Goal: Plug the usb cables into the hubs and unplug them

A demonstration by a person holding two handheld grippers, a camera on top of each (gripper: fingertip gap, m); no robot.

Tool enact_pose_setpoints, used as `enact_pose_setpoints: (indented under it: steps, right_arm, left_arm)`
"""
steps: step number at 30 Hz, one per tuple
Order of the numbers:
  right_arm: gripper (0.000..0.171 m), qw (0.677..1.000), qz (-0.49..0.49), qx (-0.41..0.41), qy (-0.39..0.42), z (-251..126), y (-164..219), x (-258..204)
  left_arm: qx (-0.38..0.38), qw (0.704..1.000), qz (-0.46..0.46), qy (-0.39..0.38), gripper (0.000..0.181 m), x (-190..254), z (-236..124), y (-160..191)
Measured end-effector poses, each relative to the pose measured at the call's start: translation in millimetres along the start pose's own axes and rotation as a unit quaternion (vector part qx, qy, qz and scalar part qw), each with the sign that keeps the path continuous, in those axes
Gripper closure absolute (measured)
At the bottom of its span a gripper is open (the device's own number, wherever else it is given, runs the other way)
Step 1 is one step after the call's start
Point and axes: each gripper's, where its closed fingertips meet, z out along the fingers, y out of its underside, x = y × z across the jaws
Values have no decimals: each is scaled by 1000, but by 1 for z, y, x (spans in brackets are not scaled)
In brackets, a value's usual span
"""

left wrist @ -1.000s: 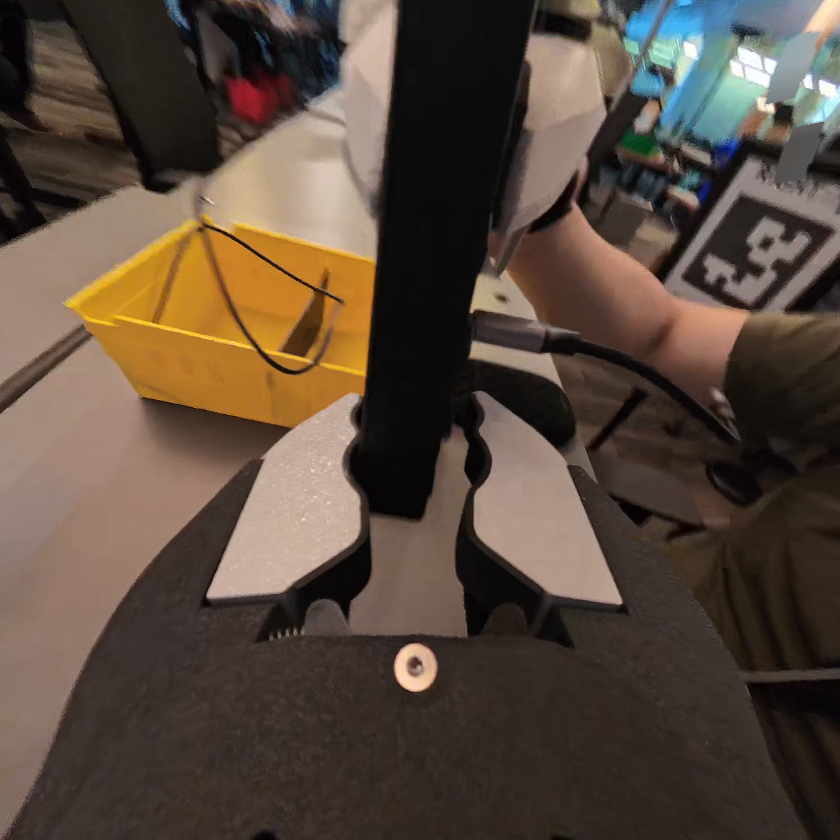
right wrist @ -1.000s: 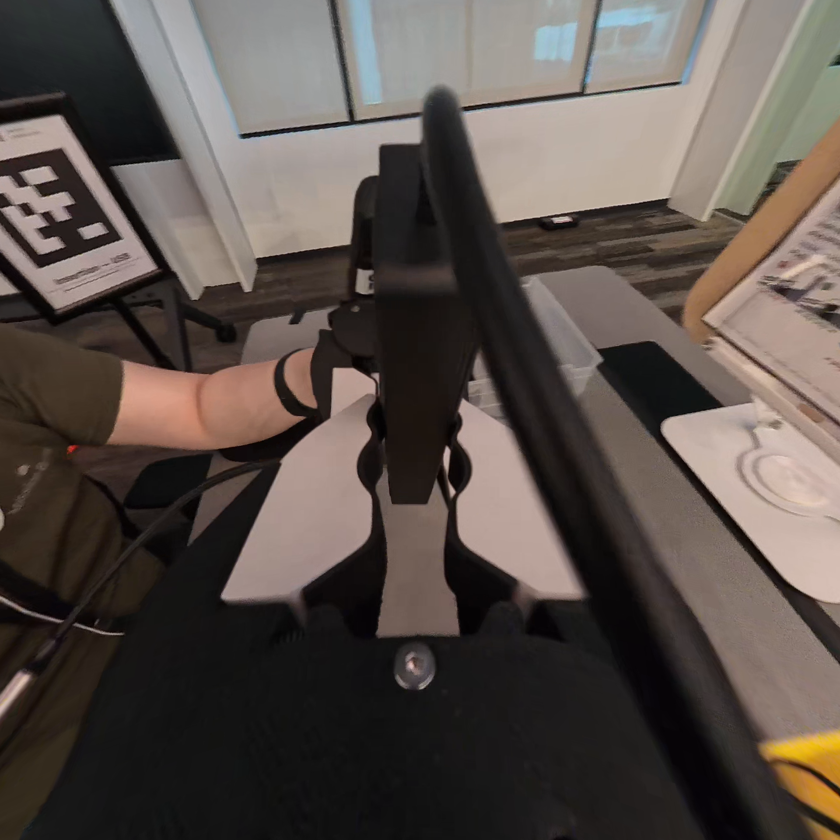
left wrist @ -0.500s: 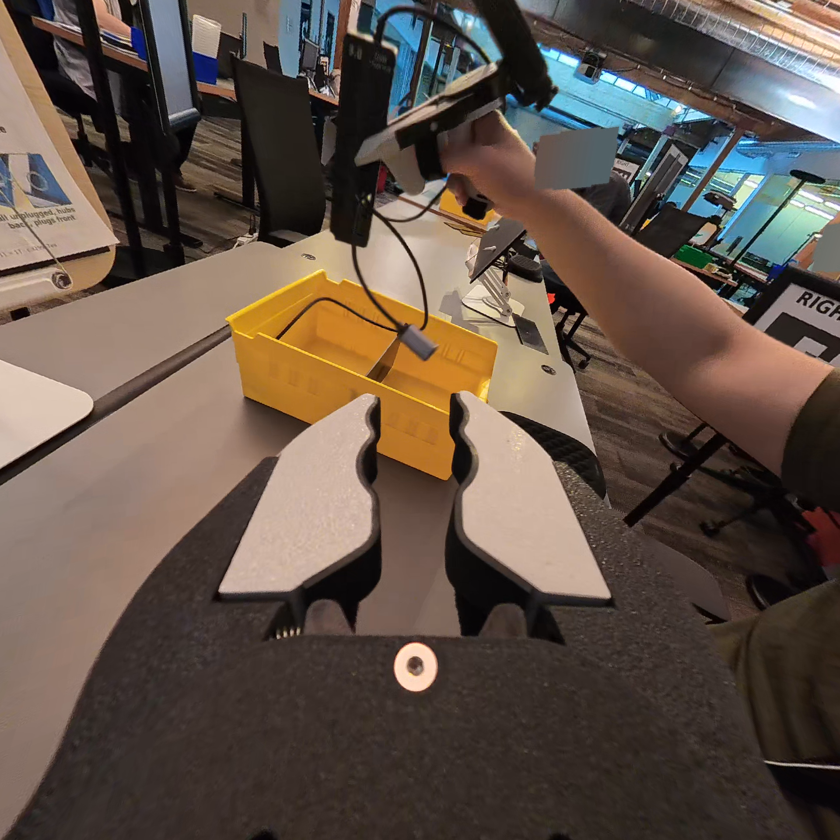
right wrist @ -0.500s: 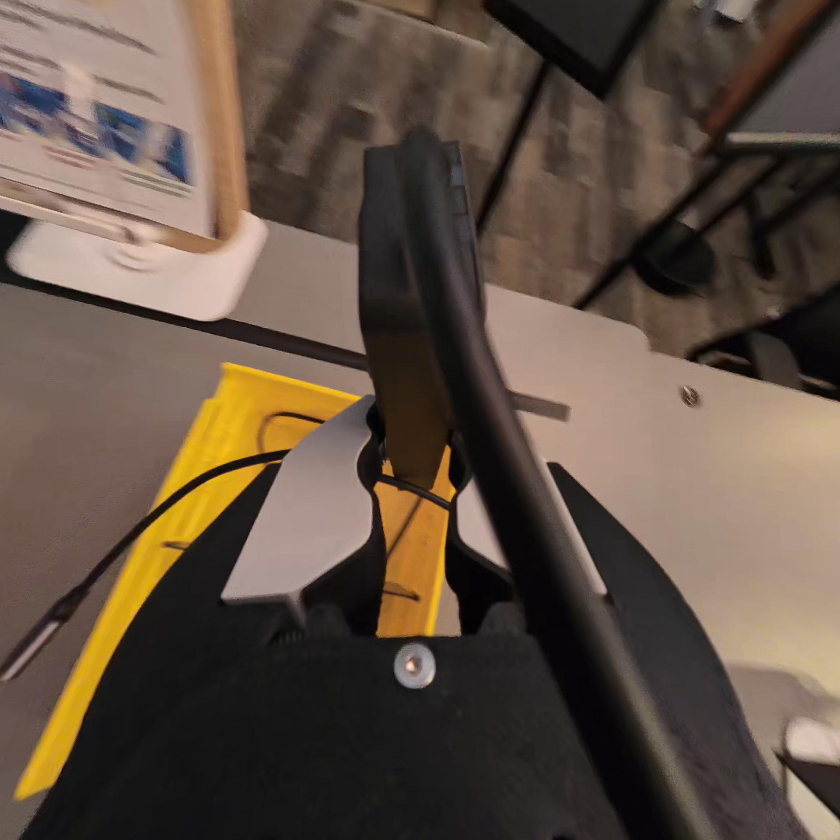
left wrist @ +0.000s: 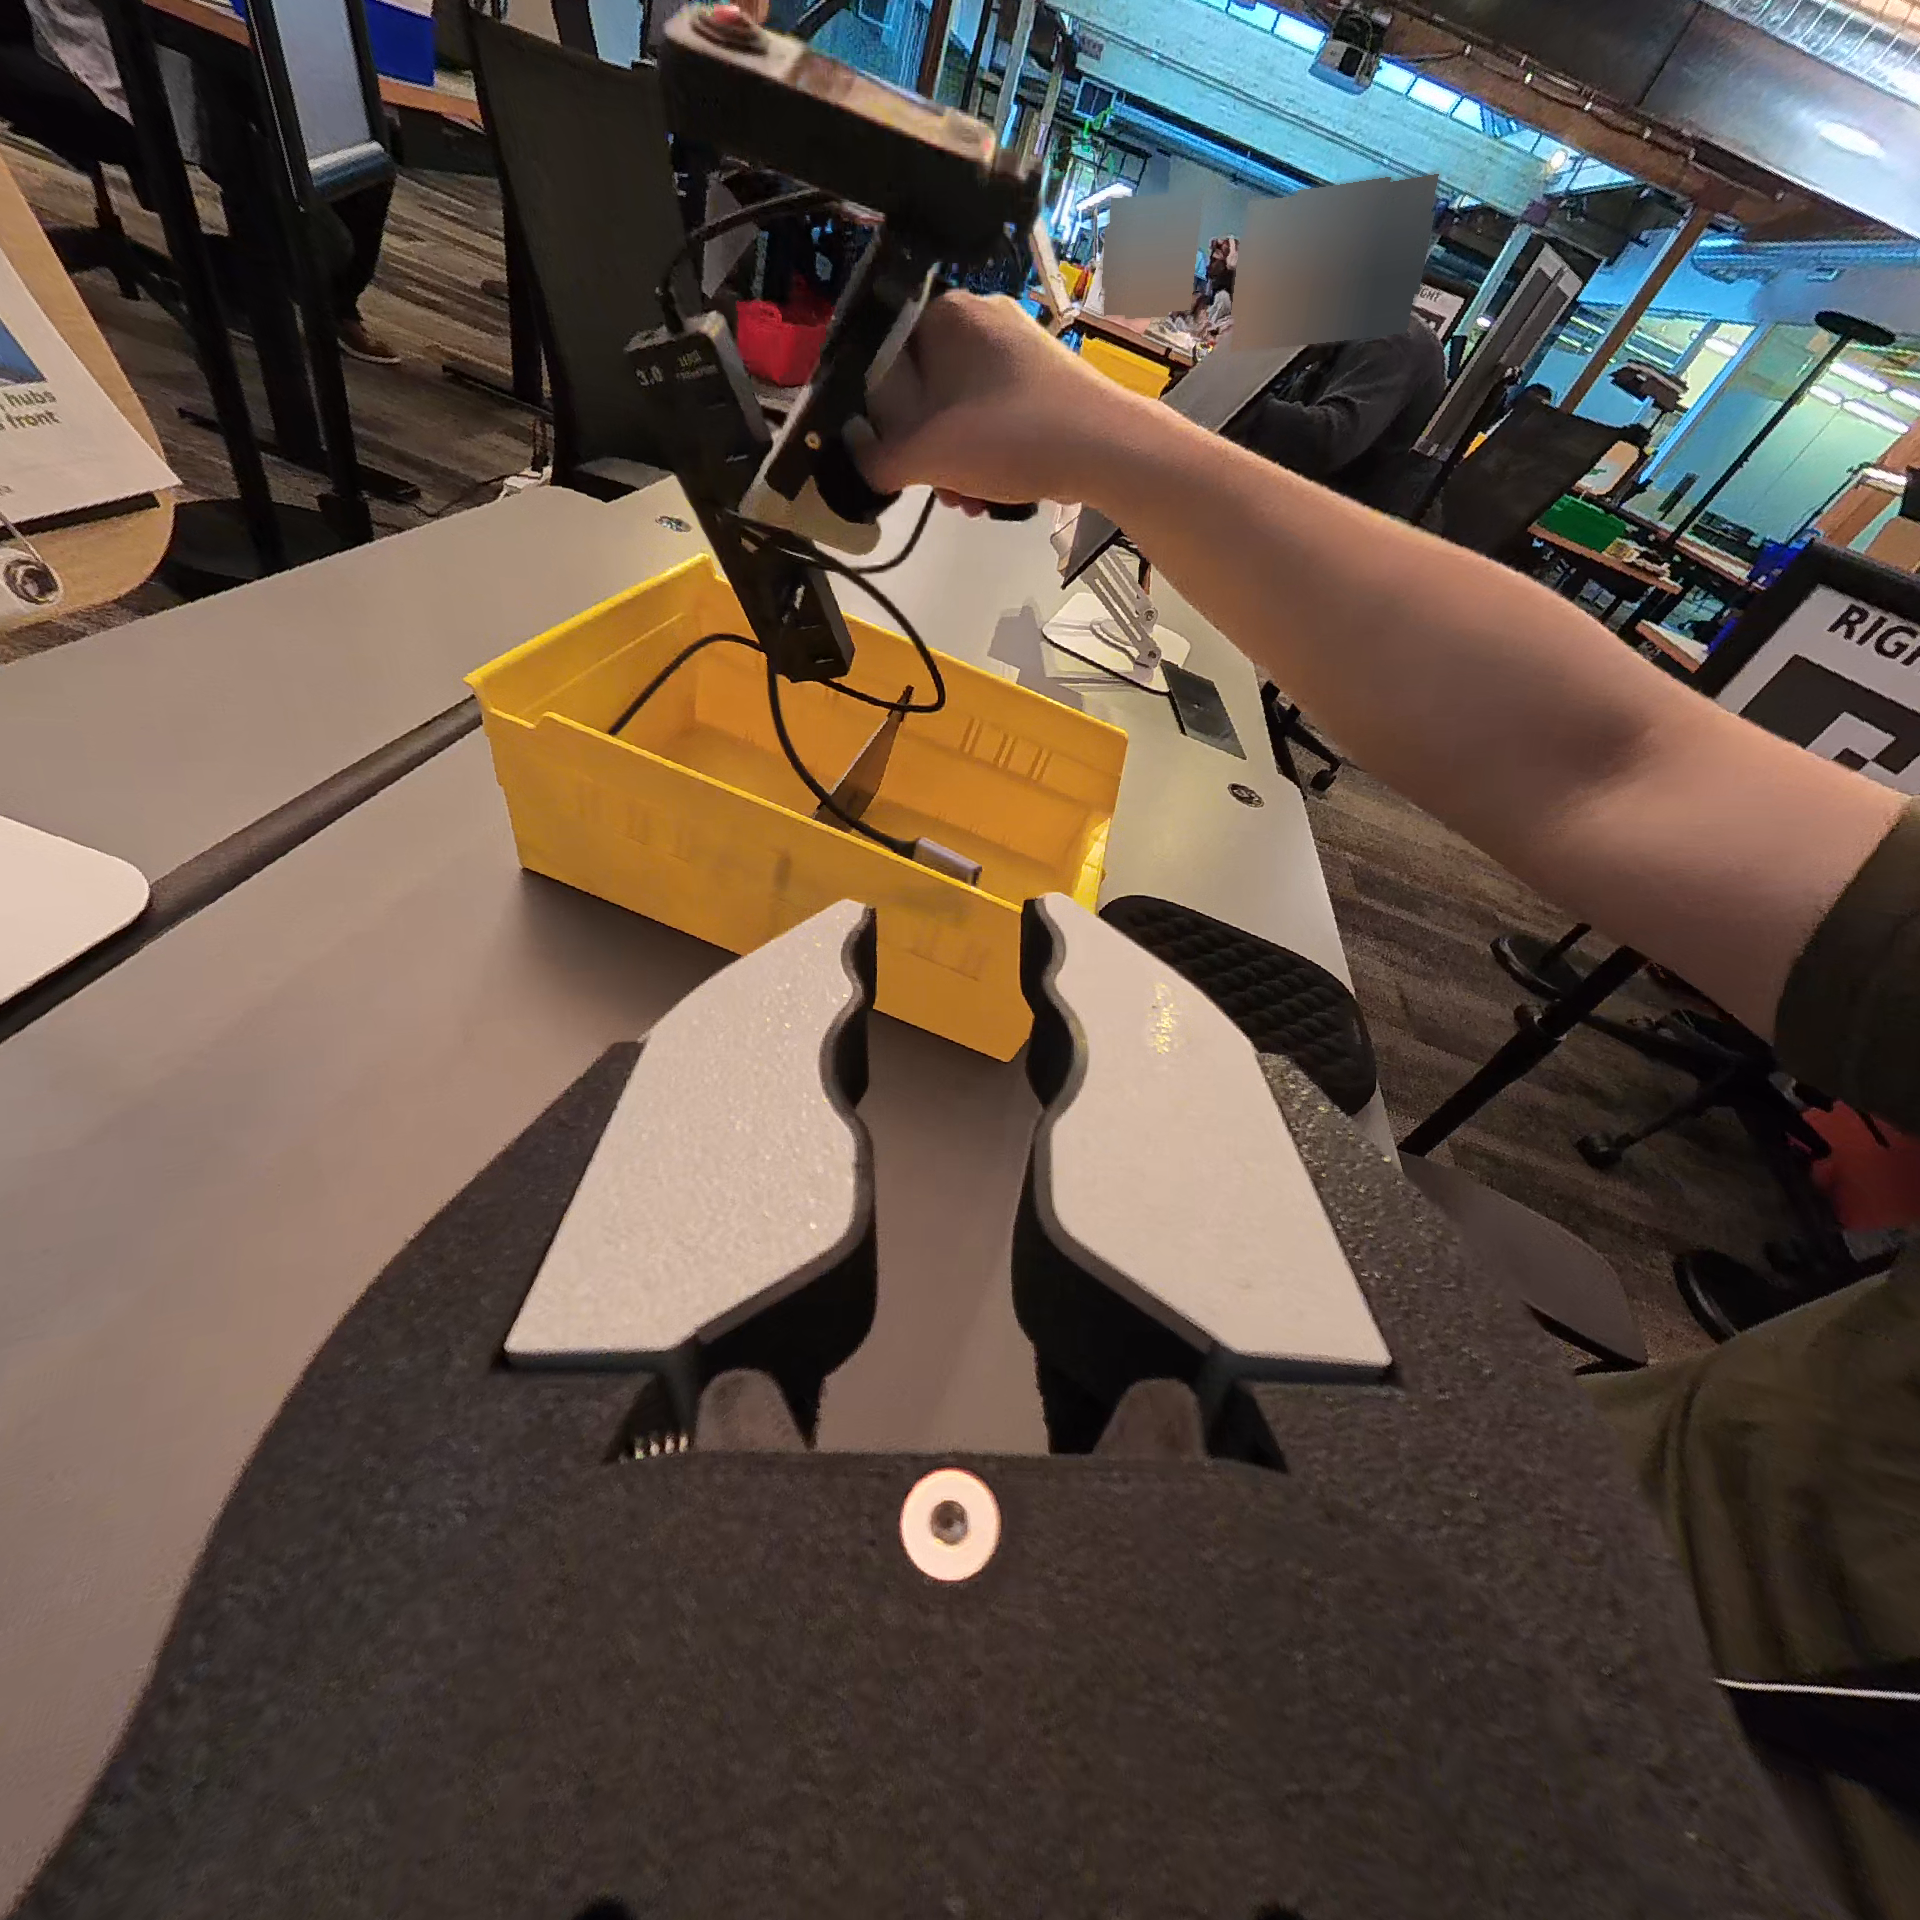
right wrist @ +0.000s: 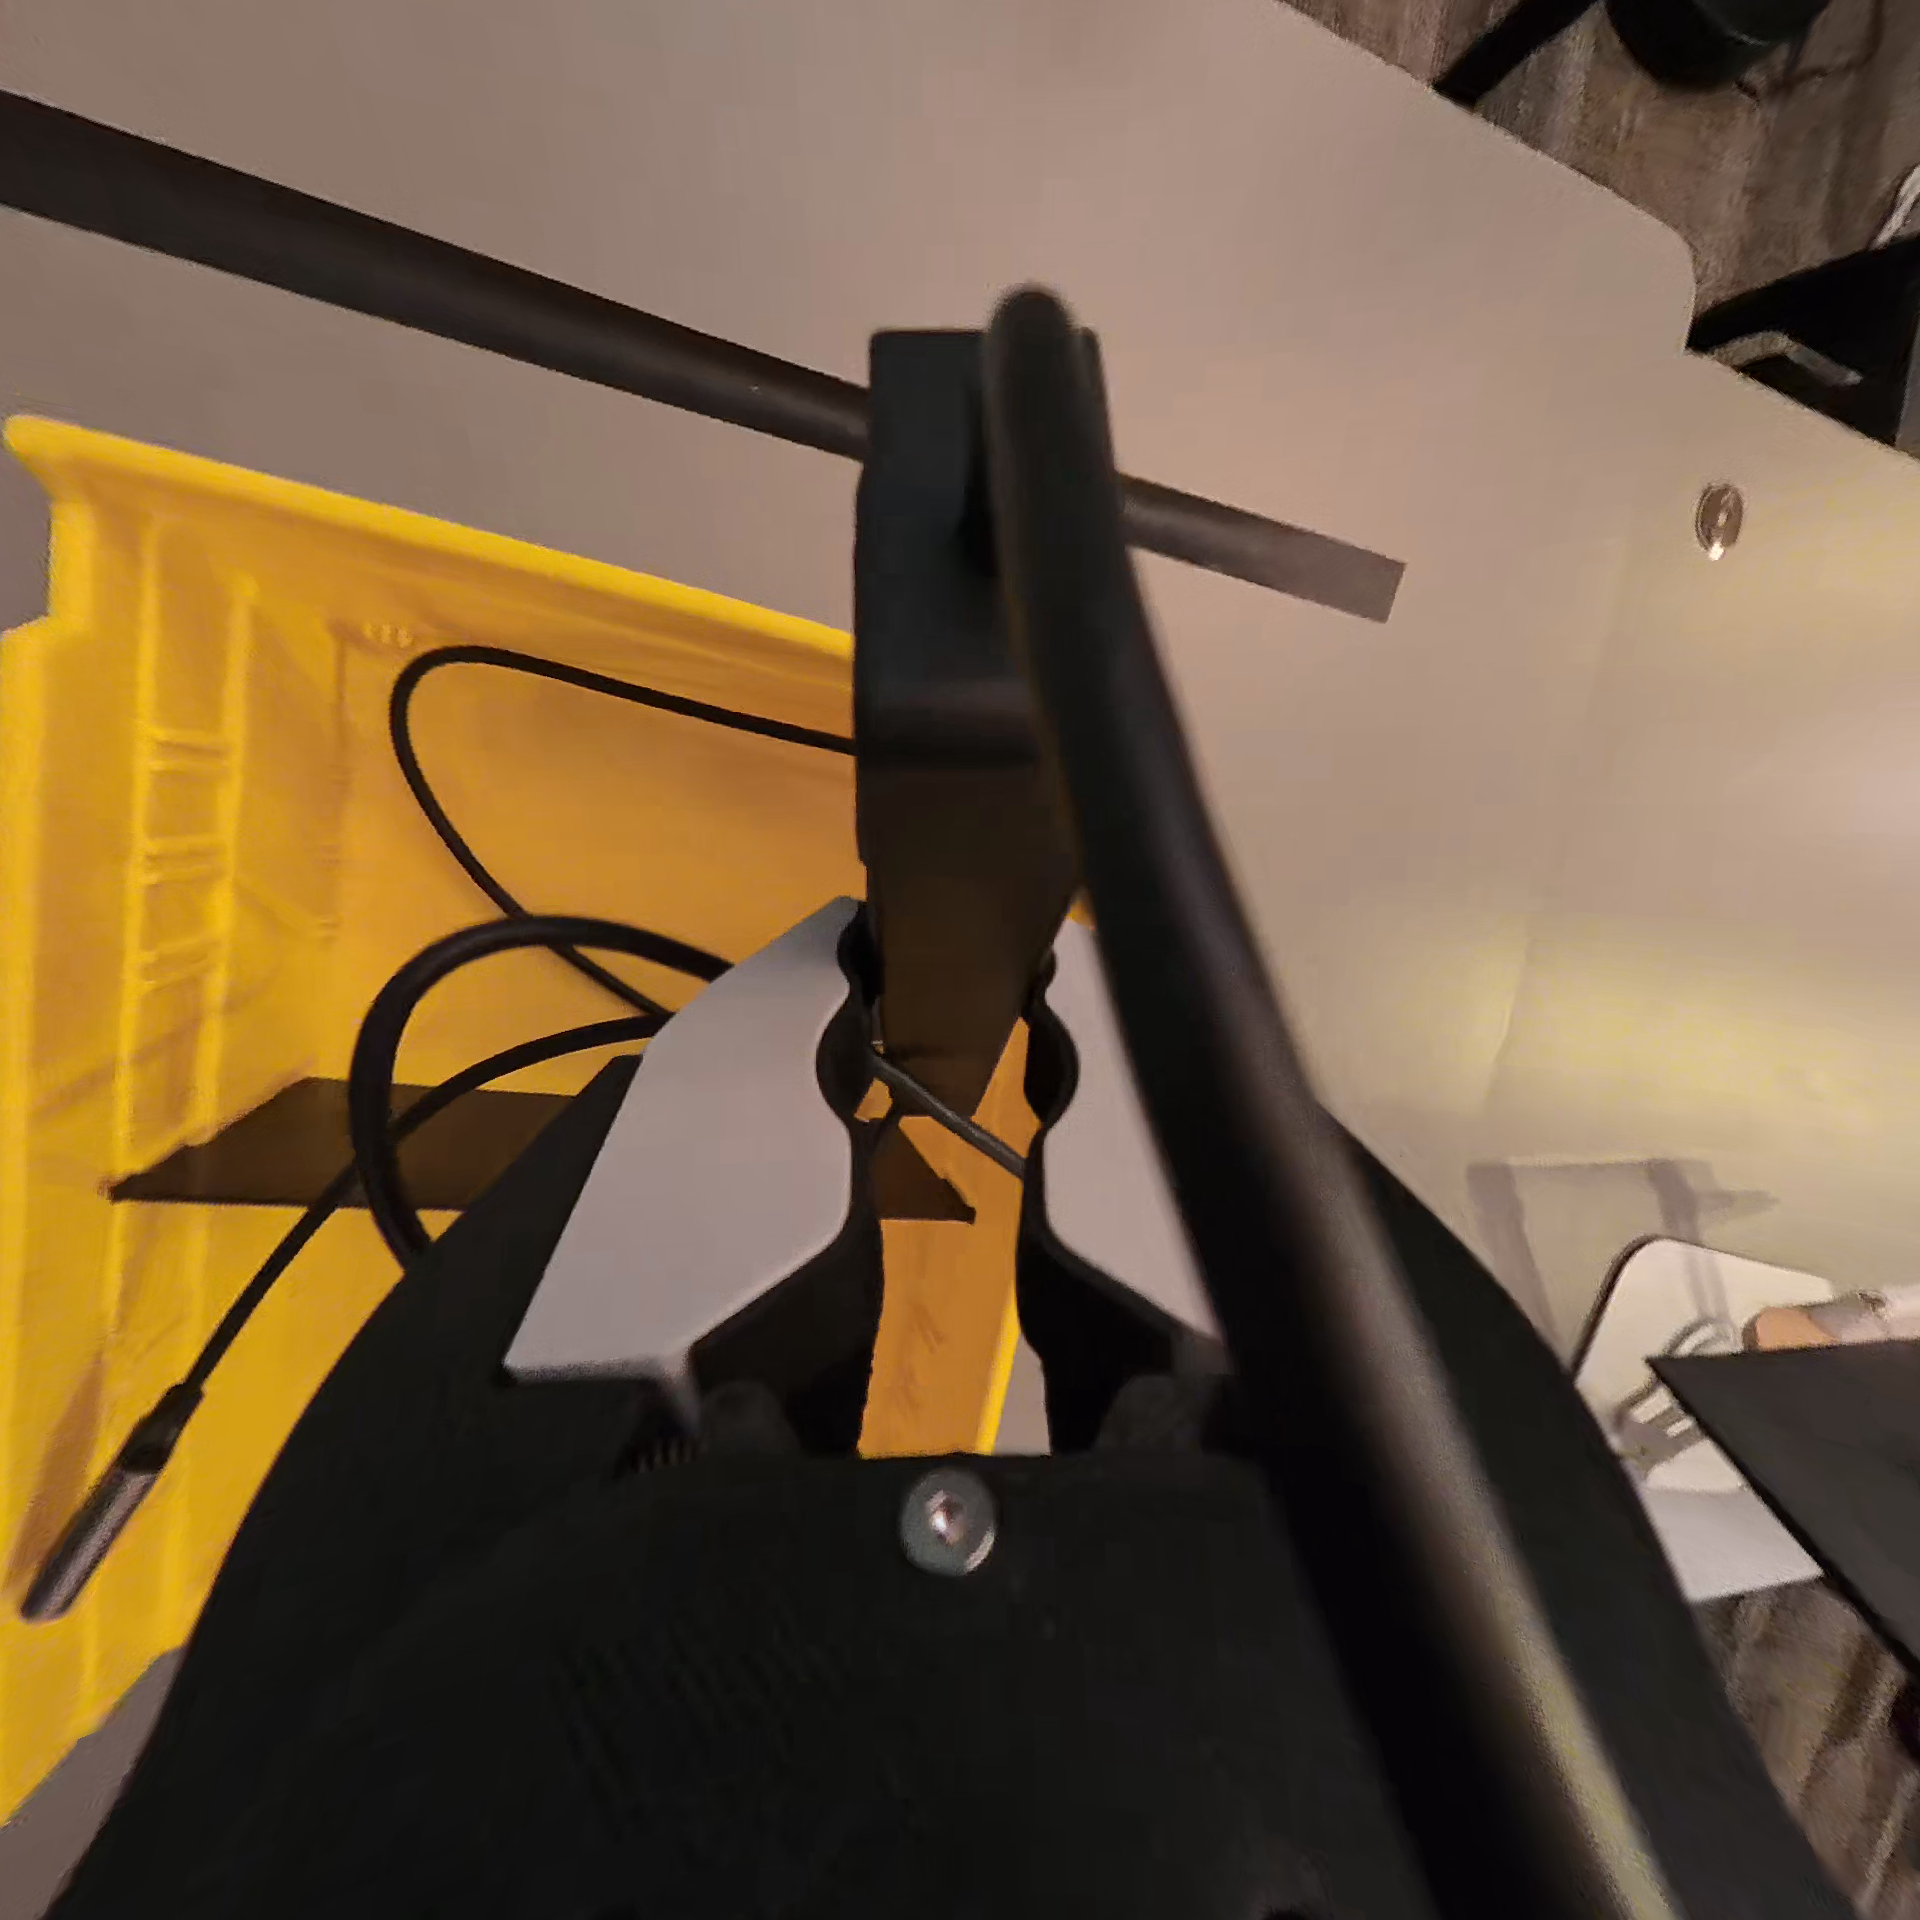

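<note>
My left gripper is open and empty, low over the grey table, just in front of the yellow bin. My right gripper is shut on the black USB hub. In the left wrist view the right gripper holds the hub tilted down over the bin. The hub's thin black cable loops into the bin, and its grey plug hangs near the bin's front wall. In the right wrist view the plug hangs free over the bin.
A black divider stands inside the bin. A dark seam runs across the table. A white base lies at the left, a tablet stand behind the bin, a chair back at the right edge. It is some 25 cm from my right tips to the dark seam. It turns up in the right wrist view as well.
My left gripper let go of the hub and drew back empty. My right gripper carried the hub over the yellow bin and tipped it down toward it.
</note>
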Motion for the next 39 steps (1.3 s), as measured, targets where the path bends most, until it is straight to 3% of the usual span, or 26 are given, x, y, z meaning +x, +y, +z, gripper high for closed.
enact_pose_setpoints:
  steps: [10,18,26,33,39]
  right_arm:
    - [144,988,157,2,6,-14,-17,41]
    - [146,969,219,112,-8,-15,-25,55]
    - [144,983,146,110,25,7,-16,31]
    - [144,989,-41,100,98,25,-5,-11]
    - [141,988,-126,55,70,44,14,-48]
  left_arm:
    - [-19,1000,3,9,156,4,8,7]
    - [-14,1000,4,20,157,8,9,5]
    - [-12,1000,7,22,157,12,7,3]
    - [-9,1000,2,23,157,10,6,2]
    - [-14,1000,0,23,157,9,8,5]
